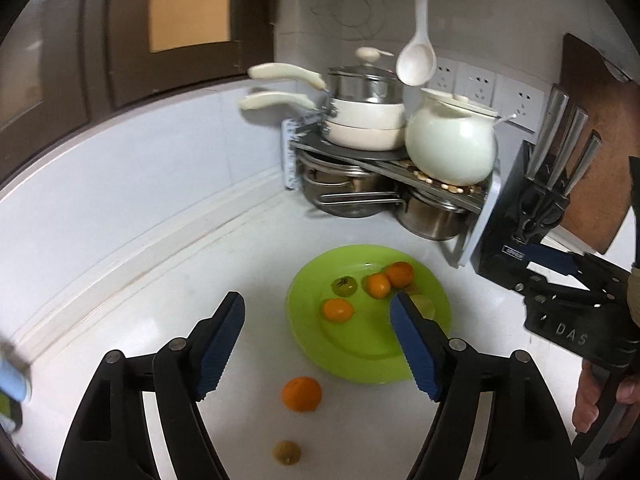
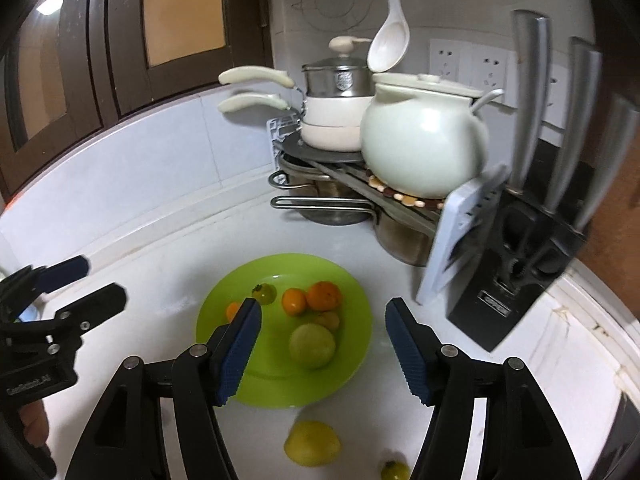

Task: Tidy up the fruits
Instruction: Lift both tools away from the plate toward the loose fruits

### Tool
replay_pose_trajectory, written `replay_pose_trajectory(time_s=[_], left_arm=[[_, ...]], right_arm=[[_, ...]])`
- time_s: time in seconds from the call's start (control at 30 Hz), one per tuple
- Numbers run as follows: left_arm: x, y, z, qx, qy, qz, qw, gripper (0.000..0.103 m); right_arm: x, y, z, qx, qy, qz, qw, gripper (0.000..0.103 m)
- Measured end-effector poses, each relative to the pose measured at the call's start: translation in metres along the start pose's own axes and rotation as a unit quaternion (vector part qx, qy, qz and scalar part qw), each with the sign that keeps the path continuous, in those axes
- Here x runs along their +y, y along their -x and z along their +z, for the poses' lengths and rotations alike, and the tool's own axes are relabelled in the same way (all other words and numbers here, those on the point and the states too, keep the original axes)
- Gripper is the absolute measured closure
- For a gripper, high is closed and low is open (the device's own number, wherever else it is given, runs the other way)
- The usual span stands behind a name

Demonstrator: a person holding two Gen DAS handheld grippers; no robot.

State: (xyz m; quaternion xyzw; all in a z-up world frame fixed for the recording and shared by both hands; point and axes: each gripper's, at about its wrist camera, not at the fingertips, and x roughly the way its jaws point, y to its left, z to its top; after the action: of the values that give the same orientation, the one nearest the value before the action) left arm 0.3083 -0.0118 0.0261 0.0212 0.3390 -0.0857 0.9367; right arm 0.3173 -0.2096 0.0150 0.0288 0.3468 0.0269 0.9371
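Note:
A lime green plate (image 1: 360, 352) (image 2: 276, 384) sits on the white counter. It holds several small oranges (image 1: 338, 310) (image 2: 324, 295), a small green tomato (image 1: 345, 286) (image 2: 265, 293) and a larger green fruit (image 2: 312, 345). Off the plate lie an orange (image 1: 301, 394), a brownish fruit (image 1: 287, 452), a yellow lemon (image 2: 312, 443) and a small green-yellow fruit (image 2: 394, 470). My left gripper (image 1: 318, 344) is open above the loose orange. My right gripper (image 2: 322, 350) is open above the plate's near side. Each gripper also shows in the other view (image 1: 568, 276) (image 2: 76, 284).
A corner rack (image 1: 400, 168) holds cream pans (image 1: 360, 120), a white ceramic pot (image 1: 452, 144) and steel pots underneath. A black knife block (image 2: 516, 276) stands right of the plate. A white ladle (image 2: 390, 40) hangs above. A window is at left.

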Motion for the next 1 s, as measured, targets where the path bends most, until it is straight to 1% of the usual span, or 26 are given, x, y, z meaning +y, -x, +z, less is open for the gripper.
replay_pose_trajectory(time_s=[0.1,0.23,0.4,0.53,0.6,0.7,0.8,0.9,1.0], left_arm=[[0.006,0.012,-0.015,-0.006,0.018,0.021,0.9996,0.027],[0.009,0.022,-0.035,-0.005,0.026,0.046,0.9986,0.027],[0.015,0.028,-0.06,0.001,0.053,0.056,0.997,0.027],[0.018,0.031,-0.085,0.002,0.076,0.073,0.9944,0.027],[0.018,0.032,-0.095,0.002,0.079,0.087,0.9931,0.027],[0.018,0.031,-0.11,0.005,0.073,0.1,0.9923,0.027],[0.019,0.029,-0.125,0.008,0.08,0.107,0.9909,0.027],[0.018,0.026,-0.137,0.012,0.077,0.12,0.9898,0.027],[0.018,0.021,-0.147,0.023,0.085,0.121,0.9888,0.027]], right_arm=[[-0.002,0.008,-0.008,-0.01,-0.015,-0.019,1.0,0.038],[-0.003,0.016,-0.023,-0.013,-0.023,-0.041,0.999,0.038],[-0.003,0.024,-0.043,-0.015,-0.036,-0.056,0.998,0.038],[-0.01,0.029,-0.063,-0.018,-0.065,-0.073,0.995,0.038],[-0.013,0.031,-0.073,-0.018,-0.074,-0.084,0.993,0.038],[-0.017,0.029,-0.089,-0.007,-0.083,-0.091,0.992,0.038],[-0.018,0.028,-0.102,0.003,-0.09,-0.1,0.991,0.038],[-0.02,0.026,-0.118,0.013,-0.103,-0.104,0.989,0.038],[-0.022,0.025,-0.132,0.018,-0.108,-0.116,0.987,0.038]])
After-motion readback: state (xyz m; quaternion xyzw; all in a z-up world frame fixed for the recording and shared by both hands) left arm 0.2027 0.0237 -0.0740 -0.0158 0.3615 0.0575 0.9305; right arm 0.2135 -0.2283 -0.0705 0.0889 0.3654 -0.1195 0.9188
